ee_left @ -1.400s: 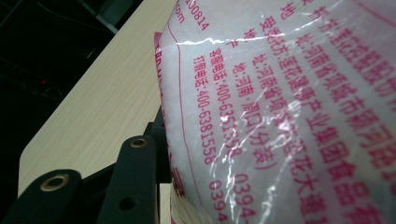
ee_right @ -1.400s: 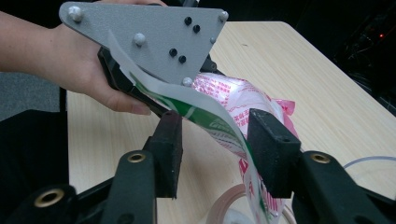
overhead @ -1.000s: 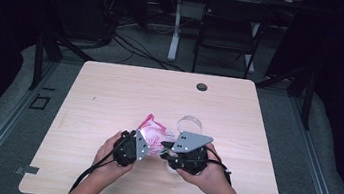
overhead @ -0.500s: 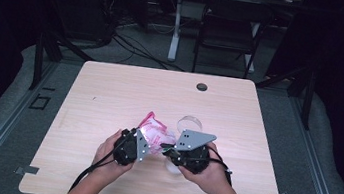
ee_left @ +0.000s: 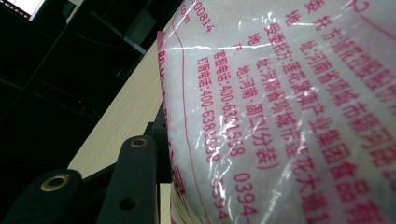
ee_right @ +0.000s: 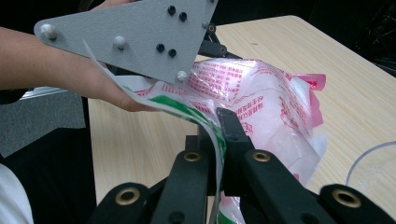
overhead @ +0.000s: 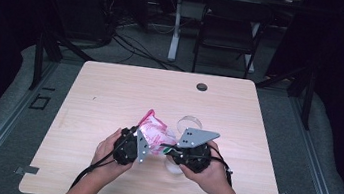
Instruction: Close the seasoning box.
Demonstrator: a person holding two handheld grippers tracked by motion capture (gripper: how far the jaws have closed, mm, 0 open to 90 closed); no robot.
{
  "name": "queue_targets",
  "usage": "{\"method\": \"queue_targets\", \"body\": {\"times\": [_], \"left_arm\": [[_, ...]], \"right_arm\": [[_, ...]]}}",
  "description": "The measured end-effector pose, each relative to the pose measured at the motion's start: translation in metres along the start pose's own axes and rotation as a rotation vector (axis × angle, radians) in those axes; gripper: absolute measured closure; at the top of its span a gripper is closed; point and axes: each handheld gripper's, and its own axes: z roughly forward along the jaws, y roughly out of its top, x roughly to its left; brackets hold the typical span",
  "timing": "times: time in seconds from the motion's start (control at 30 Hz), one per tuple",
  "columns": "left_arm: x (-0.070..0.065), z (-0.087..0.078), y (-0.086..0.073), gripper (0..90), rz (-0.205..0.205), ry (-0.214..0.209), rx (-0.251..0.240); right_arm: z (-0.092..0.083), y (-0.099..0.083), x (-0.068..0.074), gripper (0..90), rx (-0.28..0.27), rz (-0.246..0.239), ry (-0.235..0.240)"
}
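Clear plastic bag (overhead: pixel 156 134) with pink-red printing and white contents, held above the near middle of the light wooden table (overhead: pixel 110 94), between the two grippers. In the right gripper view, a green-and-white edge of the bag (ee_right: pixel 261 107) pinched between the black jaws of the right gripper (ee_right: pixel 218 122), which are closed to a thin gap on the film; bulk of the bag beyond and to the right of the jaw tips. In the left gripper view, bag (ee_left: pixel 289 112) pressed directly against one black jaw of the left gripper (overhead: pixel 142 145), second jaw hidden behind the film; grip state there cannot be told. Left hand (overhead: pixel 108 150) and right hand (overhead: pixel 208 172) wrapped around the gripper bodies. Clear round container (overhead: pixel 188 125) on the table just behind the right gripper's grey plate (overhead: pixel 195 137).
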Motion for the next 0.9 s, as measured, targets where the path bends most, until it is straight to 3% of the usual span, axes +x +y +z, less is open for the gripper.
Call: {"method": "queue_targets", "body": {"times": [0.73, 0.9], "left_arm": [[-0.0006, -0.0009, 0.0025, 61.1, 0.042, 0.052, -0.023], [-0.0003, -0.0009, 0.0040, 61.1, 0.078, 0.075, -0.022]], "right_arm": [[-0.0020, -0.0012, -0.0014, 90.0, -0.005, 0.056, -0.006], [-0.0024, -0.0021, -0.0028, 90.0, -0.001, 0.053, -0.006]]}}
